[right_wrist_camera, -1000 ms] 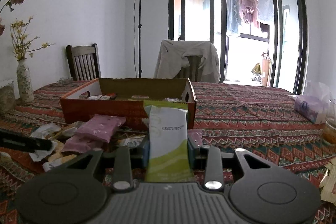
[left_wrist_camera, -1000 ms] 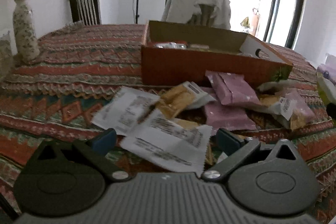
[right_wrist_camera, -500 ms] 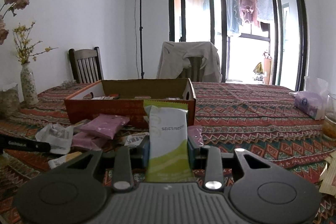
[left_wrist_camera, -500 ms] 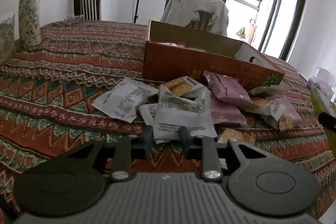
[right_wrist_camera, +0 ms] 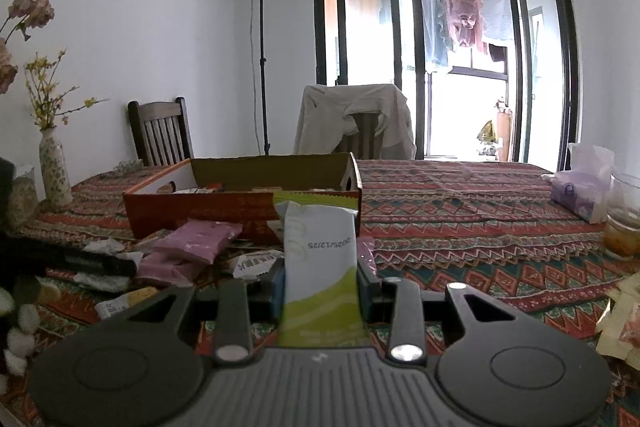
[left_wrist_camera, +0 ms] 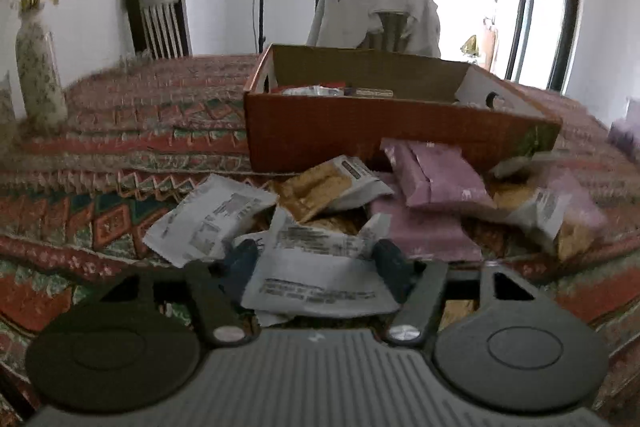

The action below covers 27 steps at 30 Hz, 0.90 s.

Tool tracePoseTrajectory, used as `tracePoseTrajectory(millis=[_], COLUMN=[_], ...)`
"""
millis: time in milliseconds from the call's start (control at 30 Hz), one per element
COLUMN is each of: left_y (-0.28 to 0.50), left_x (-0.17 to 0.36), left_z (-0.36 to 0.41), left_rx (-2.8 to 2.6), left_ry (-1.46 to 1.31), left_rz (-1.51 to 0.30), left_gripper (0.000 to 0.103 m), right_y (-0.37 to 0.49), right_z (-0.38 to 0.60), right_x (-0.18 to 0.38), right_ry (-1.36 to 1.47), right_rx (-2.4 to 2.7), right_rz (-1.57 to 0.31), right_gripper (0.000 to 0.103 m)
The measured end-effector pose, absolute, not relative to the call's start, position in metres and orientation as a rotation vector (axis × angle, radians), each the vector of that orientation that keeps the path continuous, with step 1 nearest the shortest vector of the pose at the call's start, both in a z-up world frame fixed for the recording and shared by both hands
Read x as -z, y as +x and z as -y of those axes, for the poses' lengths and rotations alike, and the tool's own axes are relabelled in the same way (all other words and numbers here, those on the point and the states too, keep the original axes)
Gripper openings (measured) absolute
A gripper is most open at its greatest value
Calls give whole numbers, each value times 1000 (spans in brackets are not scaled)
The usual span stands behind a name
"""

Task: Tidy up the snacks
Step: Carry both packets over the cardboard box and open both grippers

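My left gripper (left_wrist_camera: 316,259) is shut on a white printed snack packet (left_wrist_camera: 316,275) and holds it over the snack pile. Behind it lie another white packet (left_wrist_camera: 208,217), a tan cracker packet (left_wrist_camera: 324,187) and pink packets (left_wrist_camera: 436,175) in front of the orange cardboard box (left_wrist_camera: 360,131). My right gripper (right_wrist_camera: 320,275) is shut on a white-and-green snack packet (right_wrist_camera: 320,267), held upright in front of the box (right_wrist_camera: 200,211). Pink packets (right_wrist_camera: 198,241) lie left of it. The left gripper's arm (right_wrist_camera: 68,261) shows at the left edge.
A flower vase (left_wrist_camera: 38,75) stands at the far left on the patterned tablecloth (left_wrist_camera: 120,131). Two chairs (right_wrist_camera: 160,131) stand behind the table. A tissue pack (right_wrist_camera: 580,191) and a glass jar (right_wrist_camera: 624,215) sit at the right. Yellow packets (right_wrist_camera: 620,323) lie at the right edge.
My left gripper closed on the white packet and lifted it, drawing back slightly from the pile. My right gripper rose a little, still holding the white-and-green packet.
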<state>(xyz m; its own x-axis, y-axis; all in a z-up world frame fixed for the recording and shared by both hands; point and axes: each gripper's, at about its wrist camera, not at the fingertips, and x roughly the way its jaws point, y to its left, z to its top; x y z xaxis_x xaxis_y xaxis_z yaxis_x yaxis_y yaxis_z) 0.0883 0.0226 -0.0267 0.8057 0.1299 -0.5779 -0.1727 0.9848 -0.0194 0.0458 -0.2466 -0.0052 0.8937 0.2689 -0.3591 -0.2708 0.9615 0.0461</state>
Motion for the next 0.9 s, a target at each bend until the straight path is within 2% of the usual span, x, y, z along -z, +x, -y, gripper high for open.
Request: tracePoseTrajectory(millis=[33,167,467,900], left_y=[84,69,40,74], left_x=[27,25,-1,-40], left_z=[-20,-20,-19,-2], left_rx=[-162,-170,-150,-100], left_ry=[-59,-56,-65,-73], left_rz=[-599,-562,-468,-404], left_gripper=[52,47,47,47], right_y=[45,44,42,86], right_z=[248,251,250,233], right_x=[6,8,6,-30], right_ry=[-2,4,-5,-14], right_rx=[-279,-277,-289,-291], right_rz=[-372,-378,-362,-286], right_gripper=[34,34,34,34])
